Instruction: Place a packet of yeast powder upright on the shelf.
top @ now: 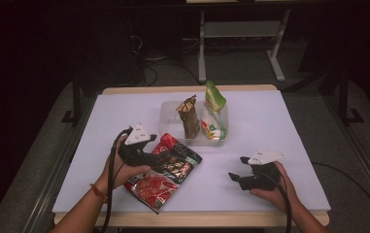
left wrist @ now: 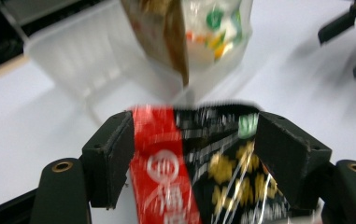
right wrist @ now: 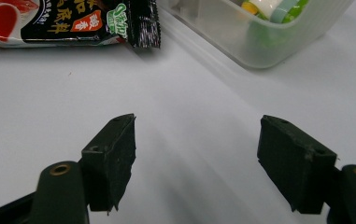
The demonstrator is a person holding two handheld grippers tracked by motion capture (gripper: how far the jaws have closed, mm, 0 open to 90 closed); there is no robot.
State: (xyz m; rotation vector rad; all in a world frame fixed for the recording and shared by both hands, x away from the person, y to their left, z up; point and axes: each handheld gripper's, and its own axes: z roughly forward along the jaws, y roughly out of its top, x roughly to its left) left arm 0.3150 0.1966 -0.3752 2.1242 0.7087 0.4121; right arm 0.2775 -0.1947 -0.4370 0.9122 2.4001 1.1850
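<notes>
The left gripper [top: 160,156] is over the red and black packet [top: 165,171], which lies flat near the front edge of the surface [top: 270,121], left of the middle. Its jaws are released, standing at both sides of the packet [left wrist: 199,168]. The right gripper [top: 237,170] rests near the front right corner, jaws released and empty. A clear tub [top: 170,114] with two pouches stands at the middle.
</notes>
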